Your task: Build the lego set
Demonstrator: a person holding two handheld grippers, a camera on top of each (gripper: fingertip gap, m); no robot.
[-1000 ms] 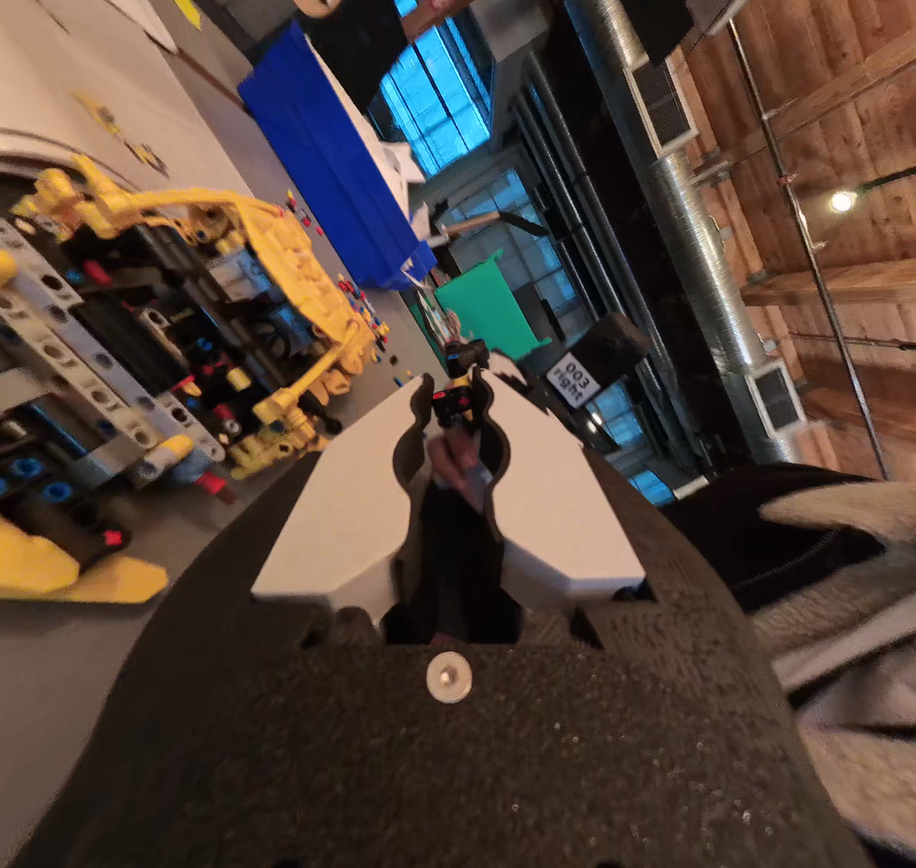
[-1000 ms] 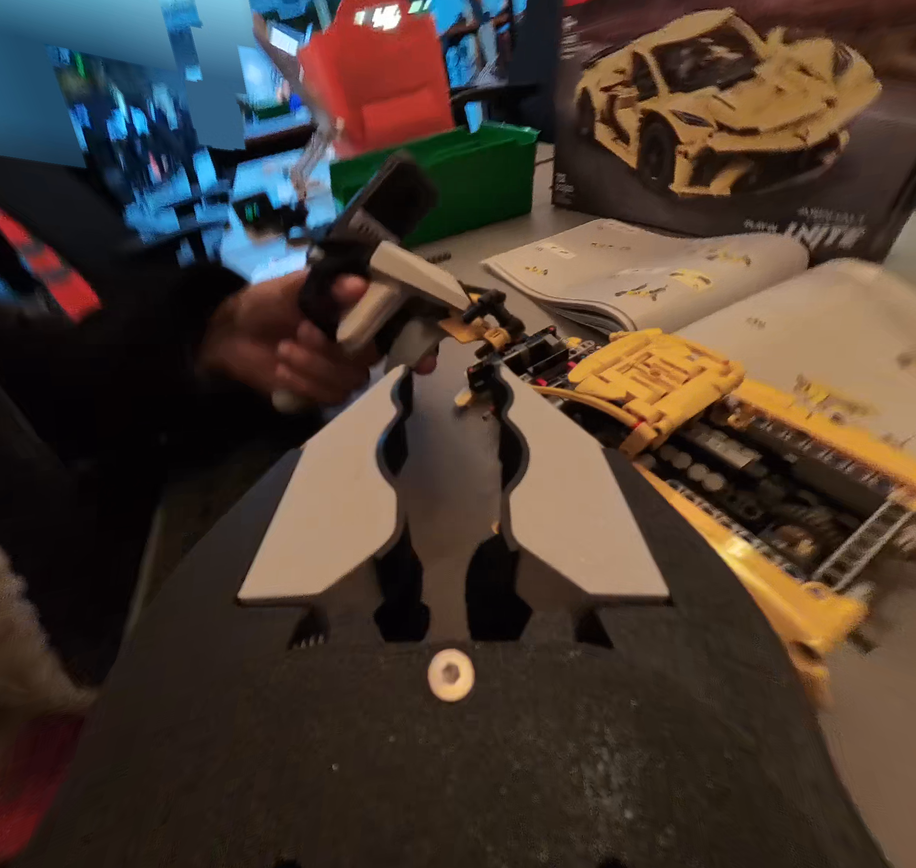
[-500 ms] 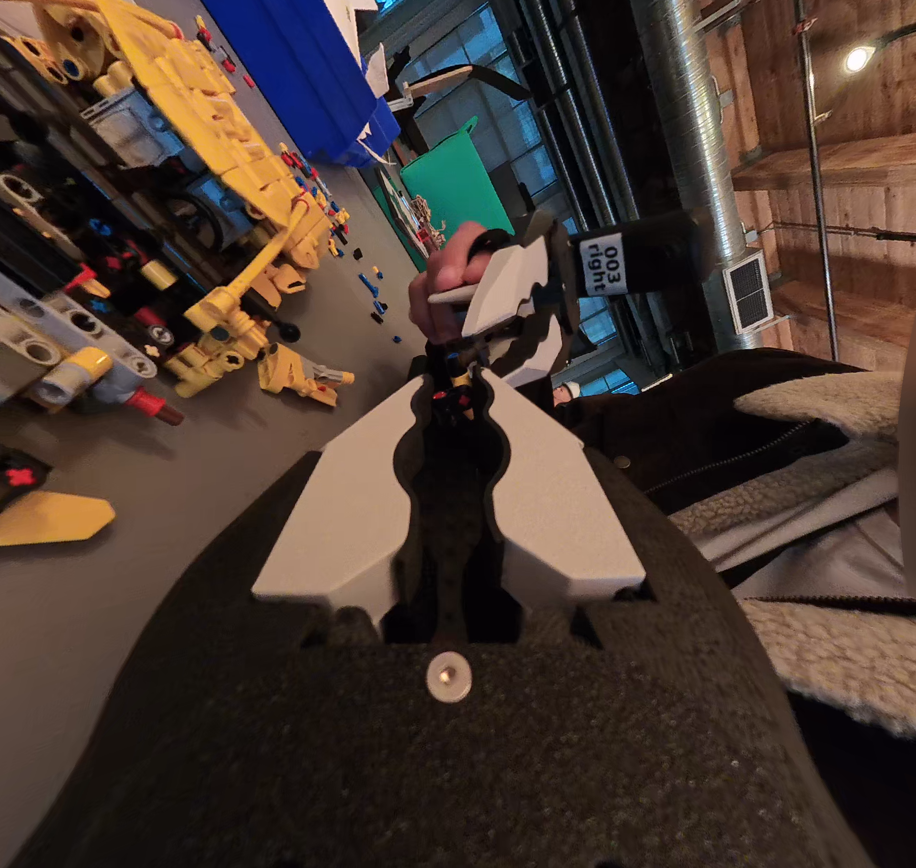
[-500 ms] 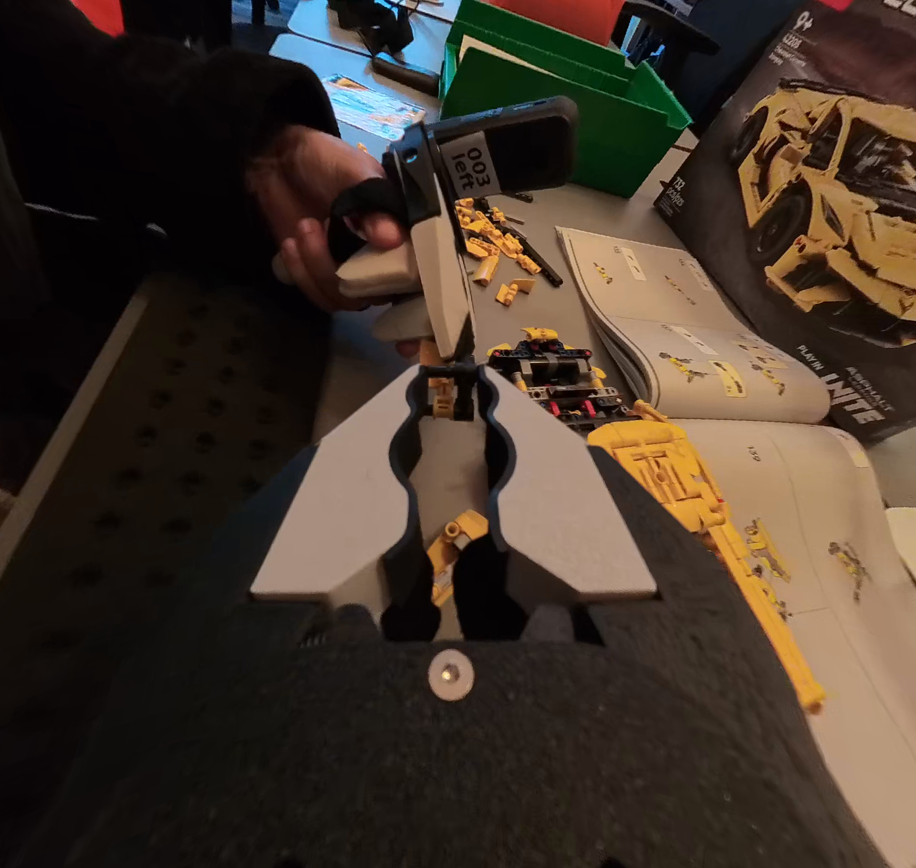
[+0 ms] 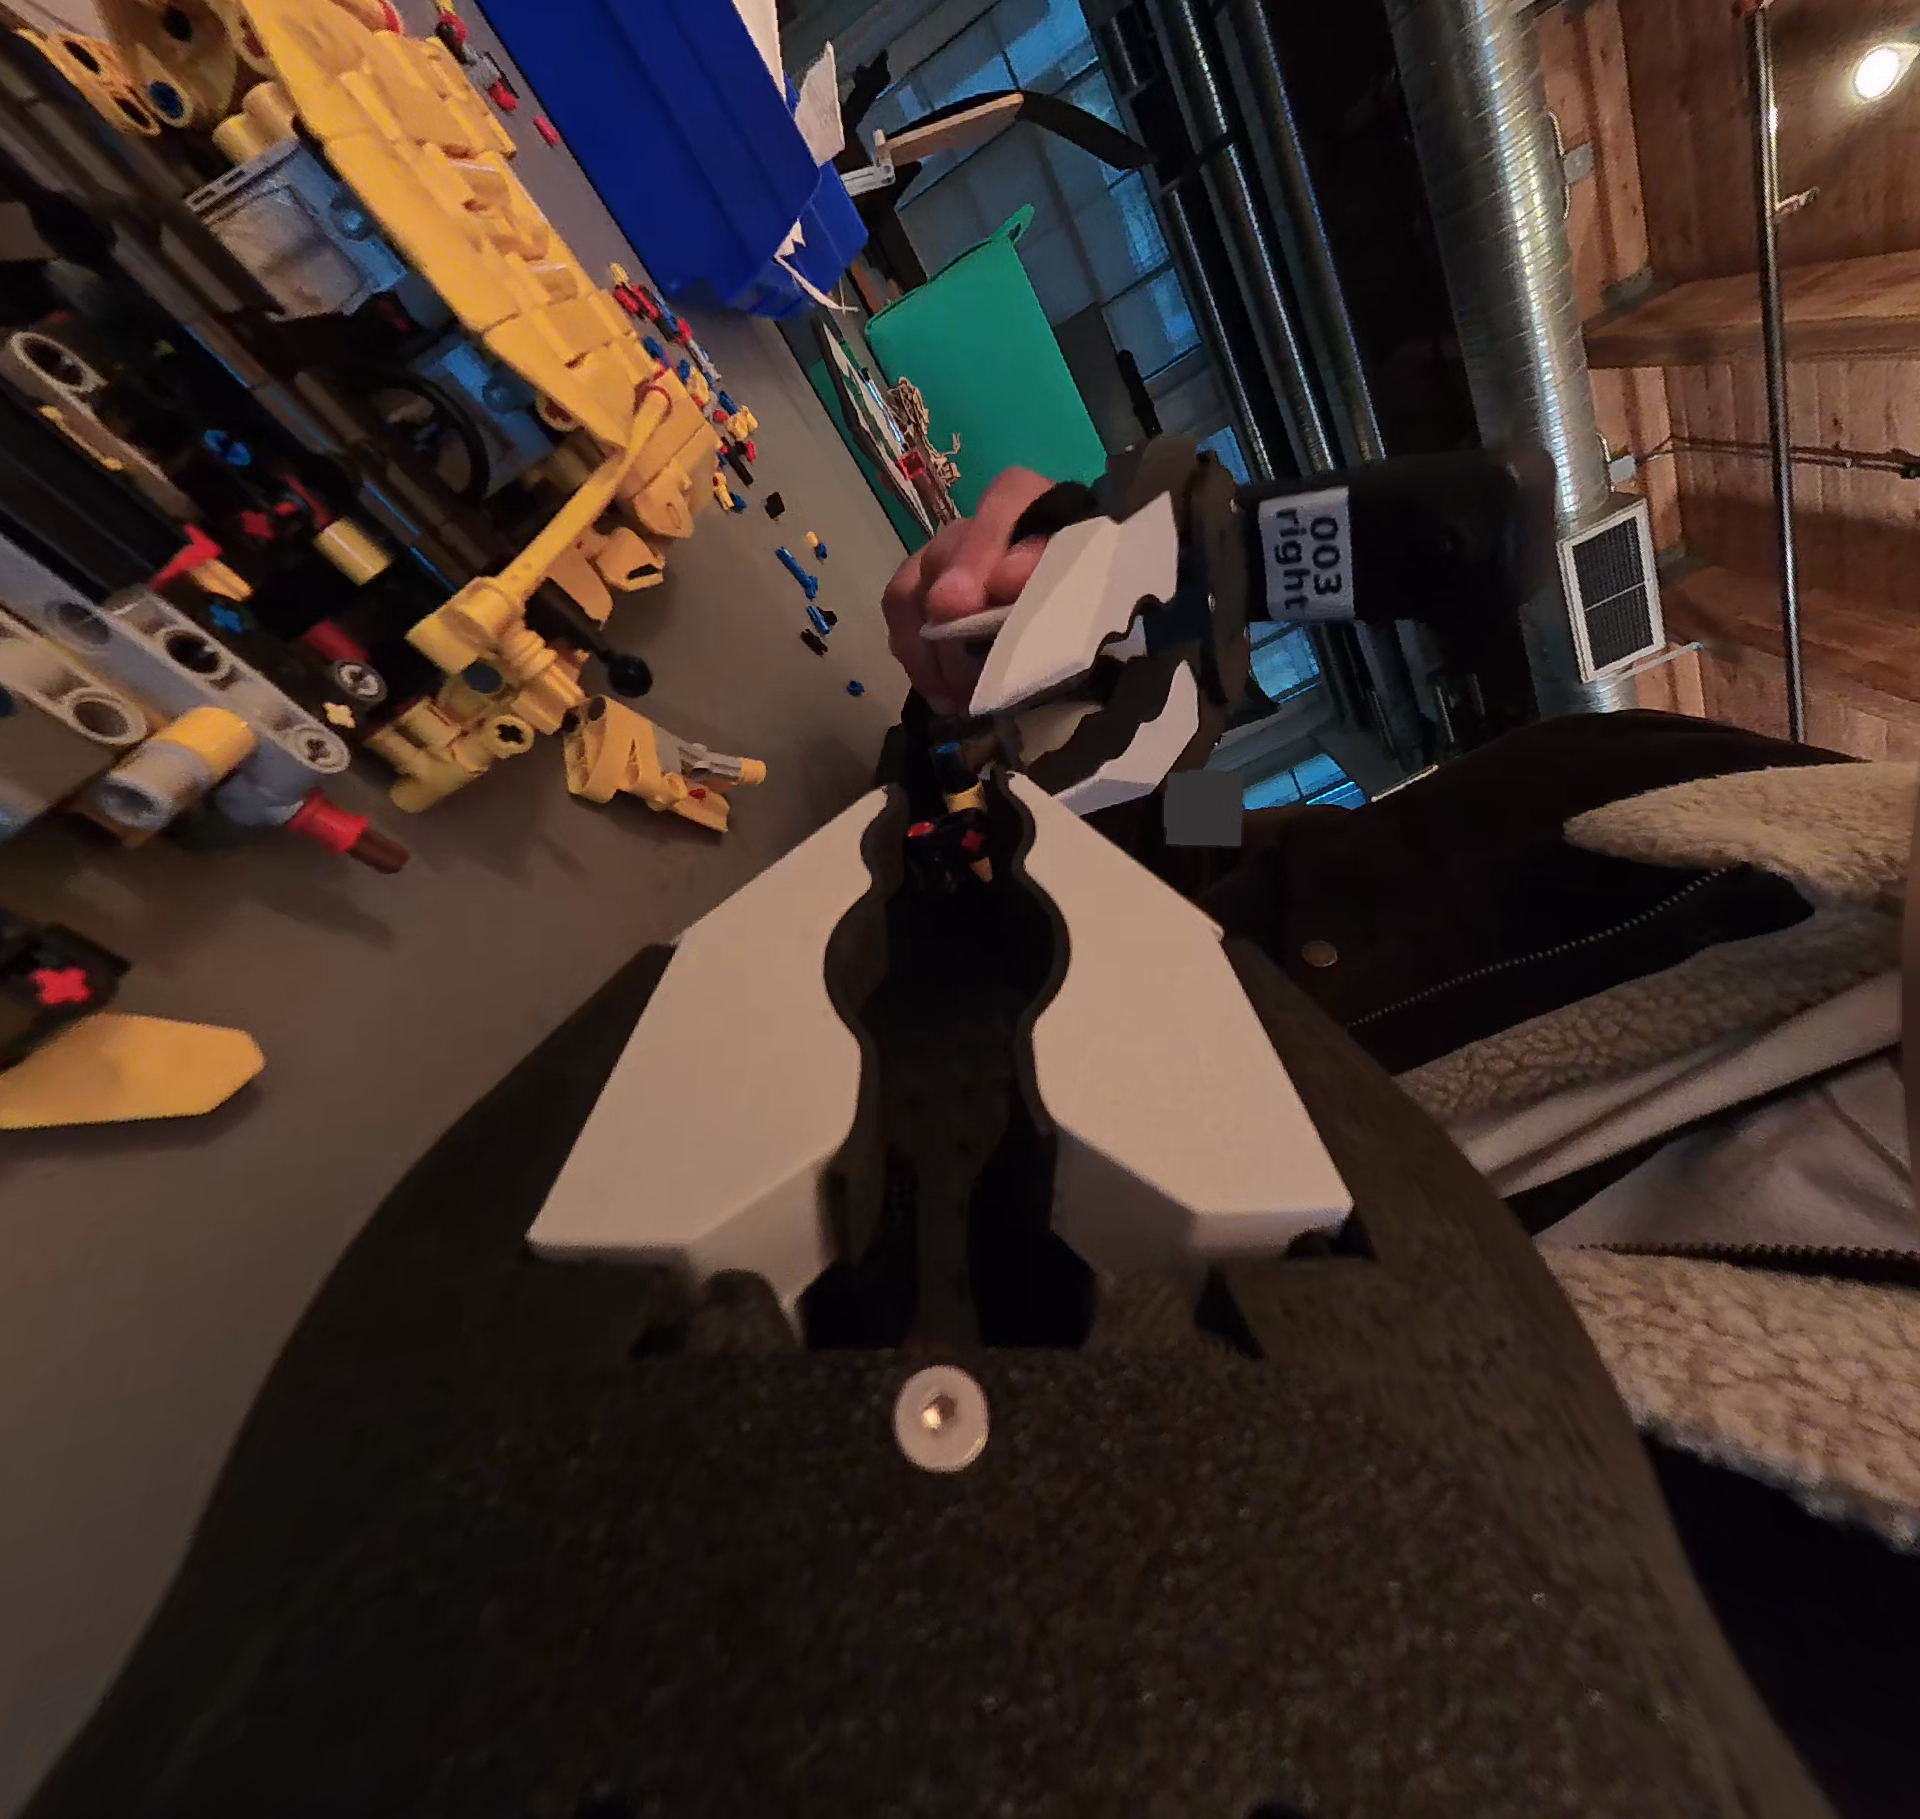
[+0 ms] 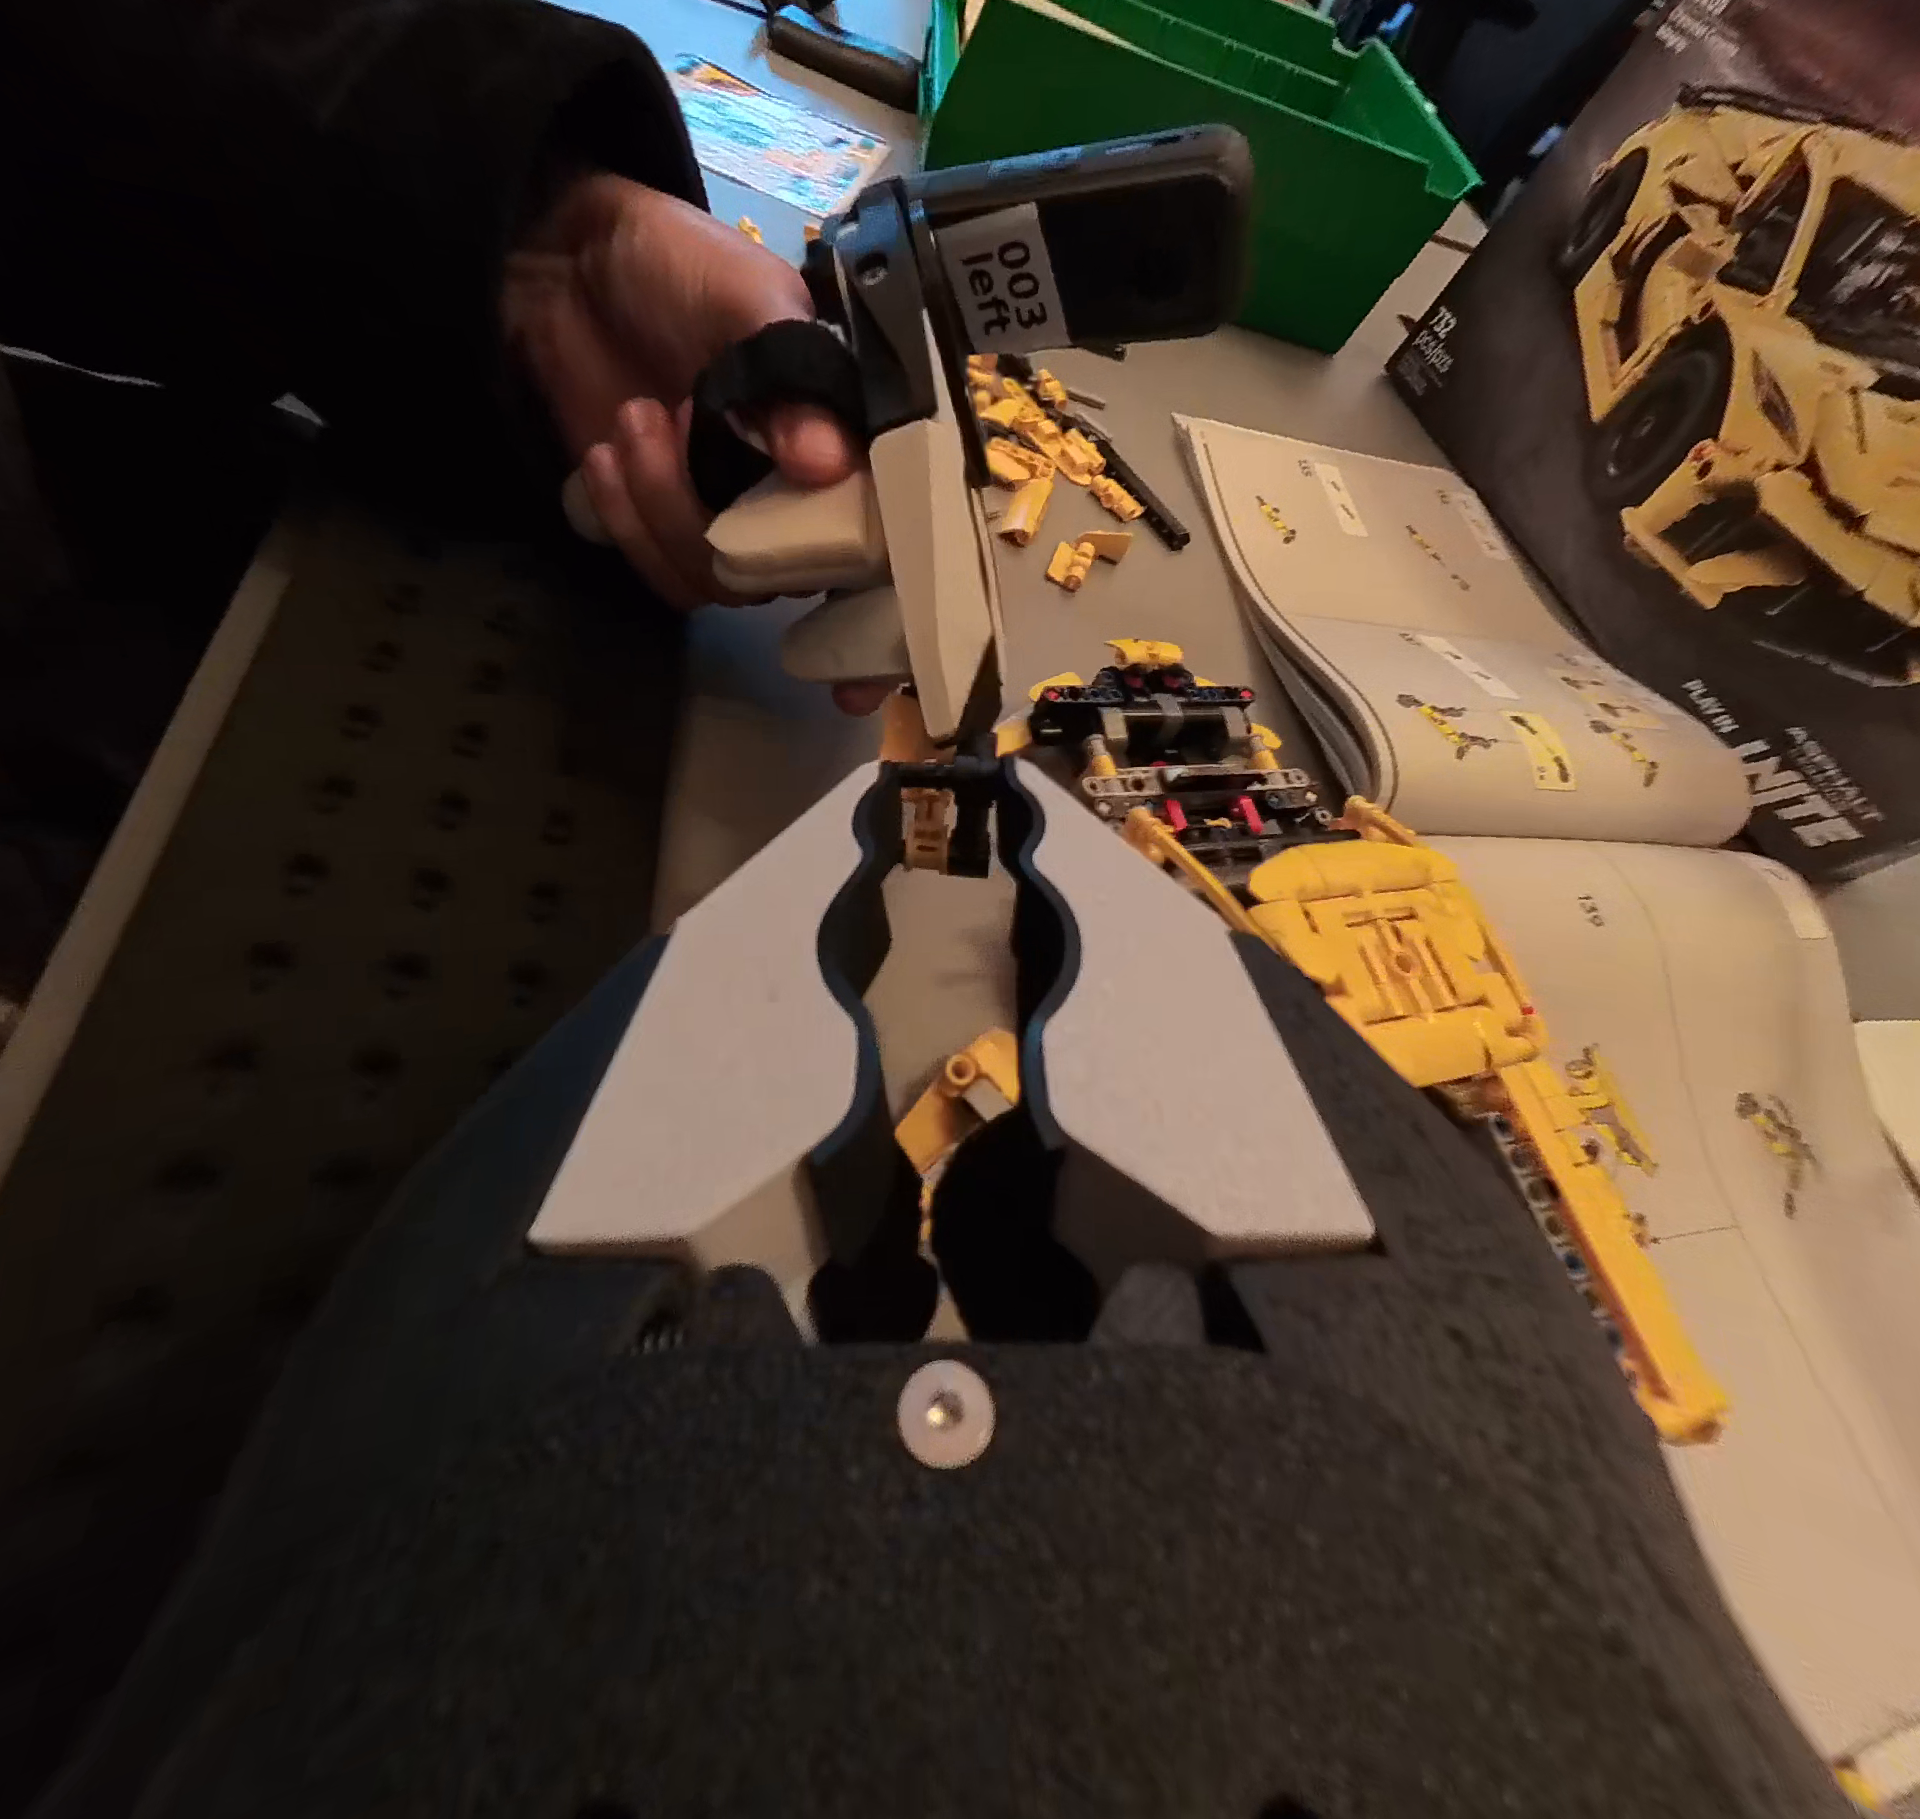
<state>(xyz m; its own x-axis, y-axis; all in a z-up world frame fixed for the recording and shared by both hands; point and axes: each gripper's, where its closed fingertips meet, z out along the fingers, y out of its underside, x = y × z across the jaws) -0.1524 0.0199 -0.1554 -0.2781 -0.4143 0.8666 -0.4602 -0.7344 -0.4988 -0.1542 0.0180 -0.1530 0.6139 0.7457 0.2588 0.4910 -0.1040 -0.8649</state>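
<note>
Black-and-yellow subassembly [image 6: 940, 819] is clamped by both the right gripper [image 6: 940, 813] and left gripper [image 5: 951, 834]; it could be popped apart by uneven twisting.

Right wrist view: small lego sub-assembly [image 6: 940, 824] sits between the right gripper [image 6: 943, 813] tips, off the table [image 6: 1143, 574]. Left gripper [image 6: 961, 720] comes in from above-left, its tips touching the same piece. Partly built car [image 6: 1351, 938] lies on the table just right of the right gripper, running toward the camera. Open instruction booklet [image 6: 1455, 647] right of and under the car. Set box [image 6: 1714, 367] stands behind the booklet. Green bin [image 6: 1143, 107] behind, farther back. Loose parts [image 6: 1049, 450] lie between bin and car.
</note>
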